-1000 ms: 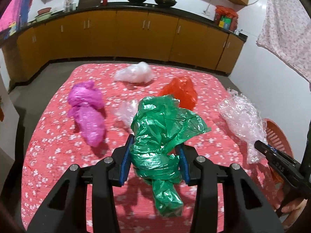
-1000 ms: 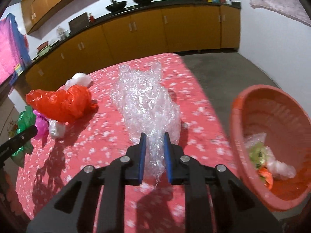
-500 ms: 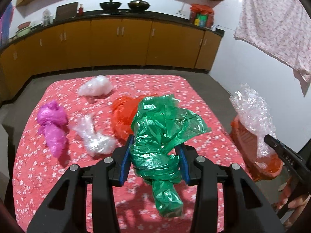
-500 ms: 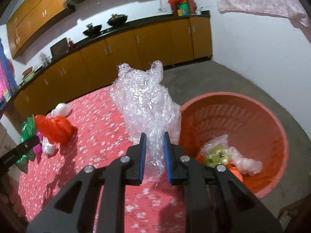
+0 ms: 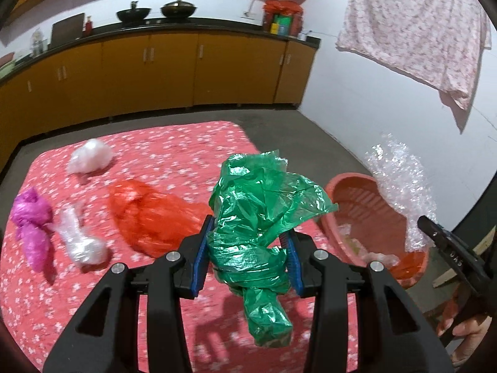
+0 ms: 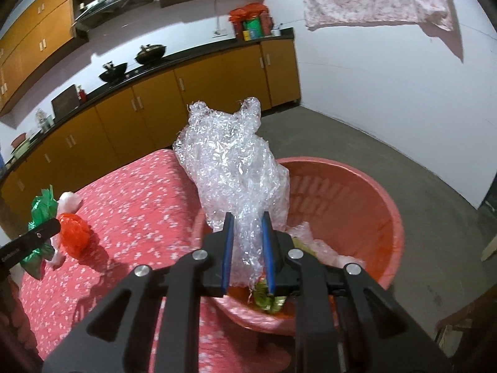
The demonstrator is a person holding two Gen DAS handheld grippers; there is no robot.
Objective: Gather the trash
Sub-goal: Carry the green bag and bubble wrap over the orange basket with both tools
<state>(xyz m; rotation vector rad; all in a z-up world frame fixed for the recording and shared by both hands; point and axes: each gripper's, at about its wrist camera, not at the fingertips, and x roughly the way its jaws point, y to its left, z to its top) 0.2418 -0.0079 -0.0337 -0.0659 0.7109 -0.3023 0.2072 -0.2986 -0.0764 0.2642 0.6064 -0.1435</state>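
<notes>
The left gripper (image 5: 248, 256) is clamped on a crumpled green plastic bag (image 5: 261, 227), whose tail hangs down below the blue pads above the red flowered tablecloth (image 5: 174, 149). The right gripper (image 6: 248, 255) is clamped on a wad of clear bubble wrap (image 6: 233, 174), held over the rim of the orange-red basket (image 6: 357, 199), which stands just beside the table edge. Some scraps of trash (image 6: 267, 298) lie in the bottom of the basket.

On the cloth, from the left wrist view, lie an orange-red bag (image 5: 149, 214) just beyond the left gripper, a clear plastic wad (image 5: 80, 239) beside it, a pink bag (image 5: 31, 227) near the left edge, and a white bag (image 5: 90, 155) farther back. Yellow kitchen cabinets (image 5: 174, 68) line the far wall, and a flowered cloth (image 5: 416, 28) hangs at the upper right
</notes>
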